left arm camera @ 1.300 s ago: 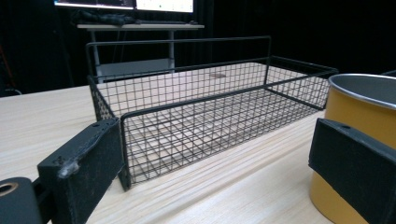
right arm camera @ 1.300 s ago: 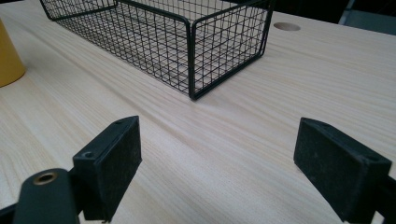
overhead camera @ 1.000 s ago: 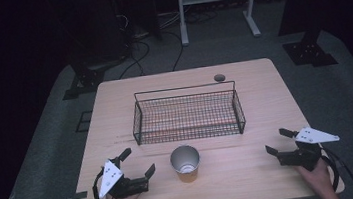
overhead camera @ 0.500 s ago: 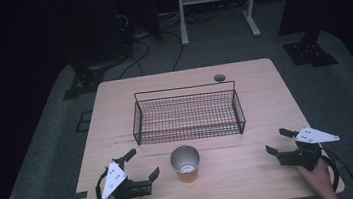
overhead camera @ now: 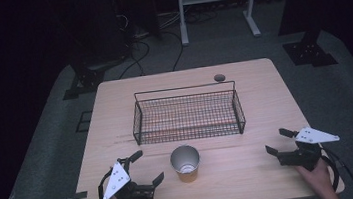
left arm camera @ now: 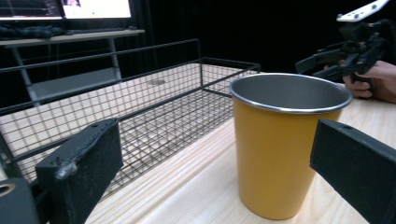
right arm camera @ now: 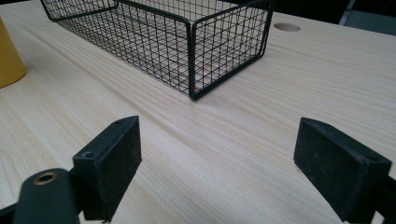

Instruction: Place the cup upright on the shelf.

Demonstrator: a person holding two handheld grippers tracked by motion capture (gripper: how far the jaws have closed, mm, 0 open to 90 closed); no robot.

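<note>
The cup stands upright on the counter, just in front of the wire basket, likely bound for it. The left gripper sits beside it, fingers spread wide, lined up to straddle it. The right gripper rests well apart, fingers wide and empty.

High view: fixed above the near edge of the table, facing forward and down, far off.

Left gripper view: low, close beside the cup, facing across it to the basket.

Right gripper view: low over the table, facing the basket's end corner.

Shared by all three: basket and cup.
</note>
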